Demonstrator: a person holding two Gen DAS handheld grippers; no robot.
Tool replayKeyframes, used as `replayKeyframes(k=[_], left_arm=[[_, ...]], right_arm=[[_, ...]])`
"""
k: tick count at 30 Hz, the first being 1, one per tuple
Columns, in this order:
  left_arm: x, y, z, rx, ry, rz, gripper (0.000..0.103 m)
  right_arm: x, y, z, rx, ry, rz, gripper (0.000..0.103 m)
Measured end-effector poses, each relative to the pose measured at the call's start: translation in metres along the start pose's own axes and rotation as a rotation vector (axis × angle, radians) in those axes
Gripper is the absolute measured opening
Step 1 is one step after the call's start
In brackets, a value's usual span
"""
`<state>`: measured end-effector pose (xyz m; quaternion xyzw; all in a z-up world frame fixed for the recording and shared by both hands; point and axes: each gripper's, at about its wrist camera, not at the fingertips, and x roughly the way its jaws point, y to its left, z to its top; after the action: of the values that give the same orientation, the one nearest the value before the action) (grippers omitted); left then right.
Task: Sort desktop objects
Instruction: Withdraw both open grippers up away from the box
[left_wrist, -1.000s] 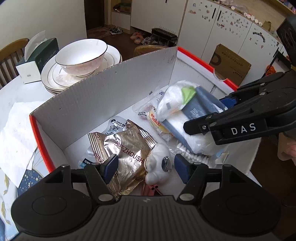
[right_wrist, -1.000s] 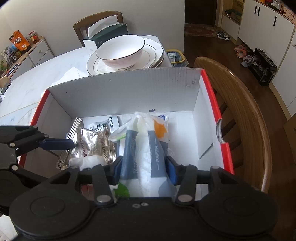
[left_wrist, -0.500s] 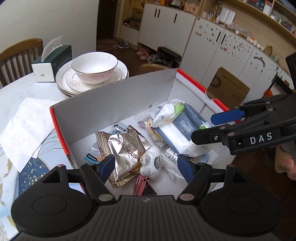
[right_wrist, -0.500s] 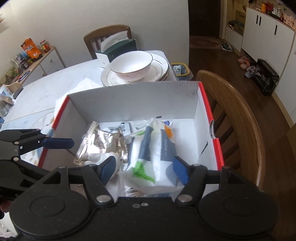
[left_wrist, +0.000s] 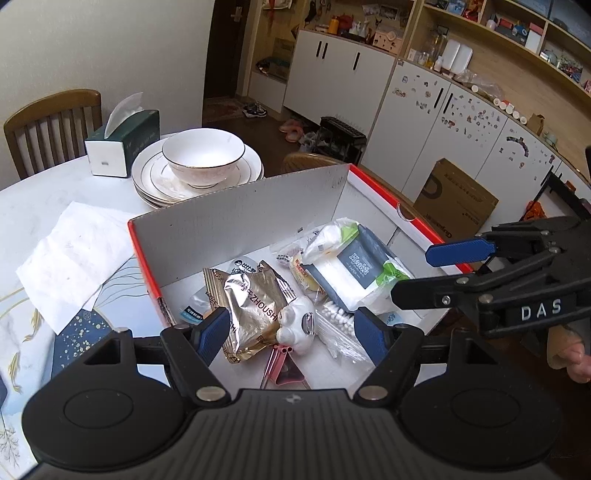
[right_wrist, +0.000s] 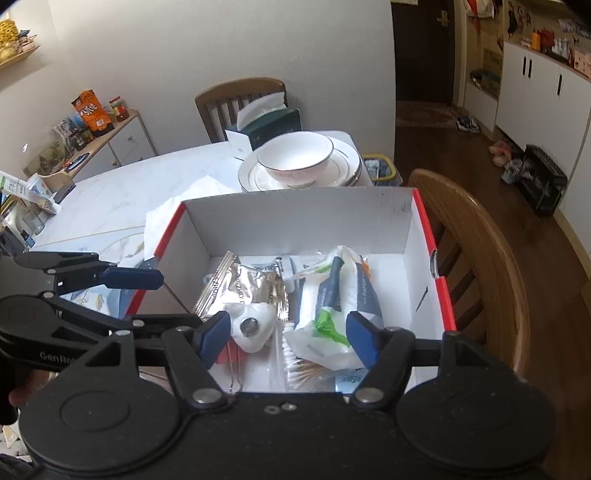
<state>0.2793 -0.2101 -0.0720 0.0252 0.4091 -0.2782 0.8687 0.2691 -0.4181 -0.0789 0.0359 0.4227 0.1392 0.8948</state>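
Since a second ago I have both grippers lifted back above the white box (left_wrist: 255, 221): my right gripper (right_wrist: 288, 338) has let go of the tissue pack (right_wrist: 334, 306), its jaws having just been opening and now apart and empty, and the left gripper (left_wrist: 291, 334) jaws have also widened, nothing between them. The pack lies in the box beside the foil snack bag (left_wrist: 255, 302), the white figurine (left_wrist: 297, 326) and cotton swabs (left_wrist: 334, 319). The box sits on the marble tabletop (right_wrist: 155, 177) near stacked plates (left_wrist: 155, 181) with a bowl (left_wrist: 203, 157), a tissue box (left_wrist: 125, 142), wooden chairs and white cabinets beyond.
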Motion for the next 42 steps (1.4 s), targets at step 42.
replayKeyframes(k=[42], left_arm=[[-0.091, -0.024, -0.035, 0.086, -0.177, 0.071, 0.103]], right_arm=[[-0.079, 0.038, -0.055, -0.01, -0.275, -0.021, 0.084]])
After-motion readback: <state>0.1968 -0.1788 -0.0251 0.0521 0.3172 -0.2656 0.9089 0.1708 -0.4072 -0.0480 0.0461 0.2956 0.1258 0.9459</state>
